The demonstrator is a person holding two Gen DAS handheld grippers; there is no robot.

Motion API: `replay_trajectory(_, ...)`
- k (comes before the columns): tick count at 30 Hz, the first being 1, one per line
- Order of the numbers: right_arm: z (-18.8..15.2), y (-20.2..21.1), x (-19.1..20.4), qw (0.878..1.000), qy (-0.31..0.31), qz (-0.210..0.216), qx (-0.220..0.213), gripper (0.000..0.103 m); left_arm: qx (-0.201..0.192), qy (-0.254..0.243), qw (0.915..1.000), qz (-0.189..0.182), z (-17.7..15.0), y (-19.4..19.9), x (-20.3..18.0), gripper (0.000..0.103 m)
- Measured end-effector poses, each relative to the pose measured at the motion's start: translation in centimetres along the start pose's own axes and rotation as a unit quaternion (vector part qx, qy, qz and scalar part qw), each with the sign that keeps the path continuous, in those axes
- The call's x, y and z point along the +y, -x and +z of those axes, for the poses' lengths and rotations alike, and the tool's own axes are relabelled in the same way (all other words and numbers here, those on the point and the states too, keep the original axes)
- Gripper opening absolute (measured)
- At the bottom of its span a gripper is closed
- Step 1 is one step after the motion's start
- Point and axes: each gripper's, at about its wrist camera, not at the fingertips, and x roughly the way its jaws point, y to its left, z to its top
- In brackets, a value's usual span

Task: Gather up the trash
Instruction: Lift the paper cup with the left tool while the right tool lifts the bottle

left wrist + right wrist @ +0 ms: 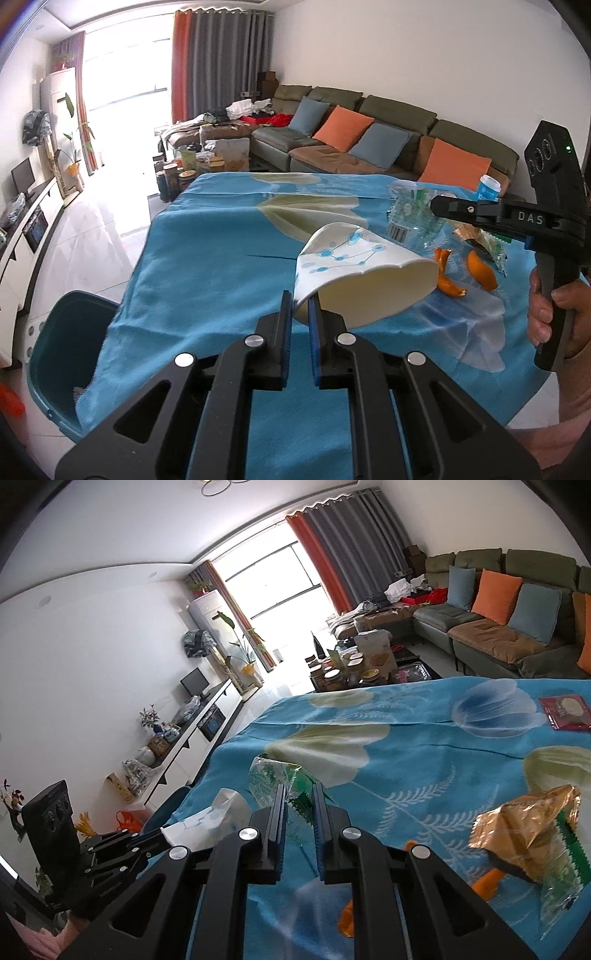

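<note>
Left wrist view: the left gripper [299,302] was clamped on the rim of a paper cup [354,273], held tilted above the blue tablecloth [207,258]. A teal bin [62,354] stood below the table edge (at lower left). Orange peel [480,273] lay on the cloth.

Right wrist view: the right gripper [299,797] was clamped on a crumpled plastic bottle [273,775], raised off the cloth. A gold wrapper [528,830] lay to the right.

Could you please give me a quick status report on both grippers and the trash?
Left gripper shut on paper cup rim. Right gripper shut on clear plastic bottle. Orange peel, gold wrapper left on tablecloth. Bin unobstructed.
</note>
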Motion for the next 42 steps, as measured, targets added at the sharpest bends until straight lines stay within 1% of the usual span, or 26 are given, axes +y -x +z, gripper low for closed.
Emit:
replay_trajectory(20, 0.1, -1.2, 2.3, 0.999, 0.011, 0.032, 0.012, 0.012, -0.013, 0.031, 0.9988, 0.037, -1.3, 2.8, 3.4, 0.009)
replay_trajectory(42, -0.3, -4.0, 6.0, 0.996, 0.032, 0.070, 0.040, 0.012, -0.016, 0.063, 0.9946, 0.080, -2.8, 5.2, 7.1, 0.009)
